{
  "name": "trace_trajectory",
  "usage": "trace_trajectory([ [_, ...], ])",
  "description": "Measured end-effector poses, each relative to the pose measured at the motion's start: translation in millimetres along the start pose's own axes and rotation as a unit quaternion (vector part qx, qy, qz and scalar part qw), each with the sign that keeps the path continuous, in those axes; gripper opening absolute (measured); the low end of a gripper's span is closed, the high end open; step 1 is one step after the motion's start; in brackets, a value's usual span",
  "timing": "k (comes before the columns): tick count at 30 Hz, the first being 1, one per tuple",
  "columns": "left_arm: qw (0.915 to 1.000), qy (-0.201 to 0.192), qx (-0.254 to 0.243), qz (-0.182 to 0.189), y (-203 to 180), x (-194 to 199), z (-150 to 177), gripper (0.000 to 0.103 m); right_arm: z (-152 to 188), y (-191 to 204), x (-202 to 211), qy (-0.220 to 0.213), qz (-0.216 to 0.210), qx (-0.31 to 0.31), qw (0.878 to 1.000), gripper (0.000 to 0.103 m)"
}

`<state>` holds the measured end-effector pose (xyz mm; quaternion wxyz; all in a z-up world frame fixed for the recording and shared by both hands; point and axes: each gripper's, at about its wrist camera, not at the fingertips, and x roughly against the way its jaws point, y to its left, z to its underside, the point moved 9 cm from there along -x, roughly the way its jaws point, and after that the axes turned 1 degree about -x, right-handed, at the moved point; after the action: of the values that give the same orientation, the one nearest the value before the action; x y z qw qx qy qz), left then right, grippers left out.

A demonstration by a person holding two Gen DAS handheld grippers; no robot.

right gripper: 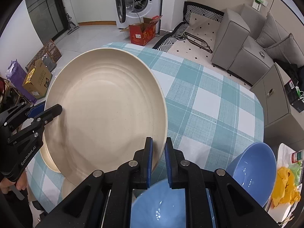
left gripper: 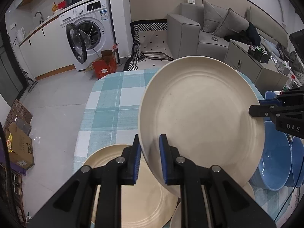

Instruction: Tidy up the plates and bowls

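A large cream plate is held in the air above the checked table, gripped on opposite rims by both grippers. My left gripper is shut on its near rim; it also shows in the right wrist view. My right gripper is shut on the plate at its right rim and appears in the left wrist view. A second cream plate lies on the table under the left gripper. Two blue bowls sit at the table's near right.
The table has a teal and white checked cloth. On the floor beyond stand a red box, cardboard boxes and an open washing machine. A grey sofa and cabinet are to the right.
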<state>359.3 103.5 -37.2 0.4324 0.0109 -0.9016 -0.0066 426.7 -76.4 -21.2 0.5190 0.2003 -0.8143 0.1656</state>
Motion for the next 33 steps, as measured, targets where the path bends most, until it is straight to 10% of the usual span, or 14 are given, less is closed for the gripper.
trace_trajectory([
  [33,0.9996,-0.026,-0.004,-0.011,-3,63,44,0.016,49,29,44,-0.024,-0.001,0.038,0.999,0.013],
])
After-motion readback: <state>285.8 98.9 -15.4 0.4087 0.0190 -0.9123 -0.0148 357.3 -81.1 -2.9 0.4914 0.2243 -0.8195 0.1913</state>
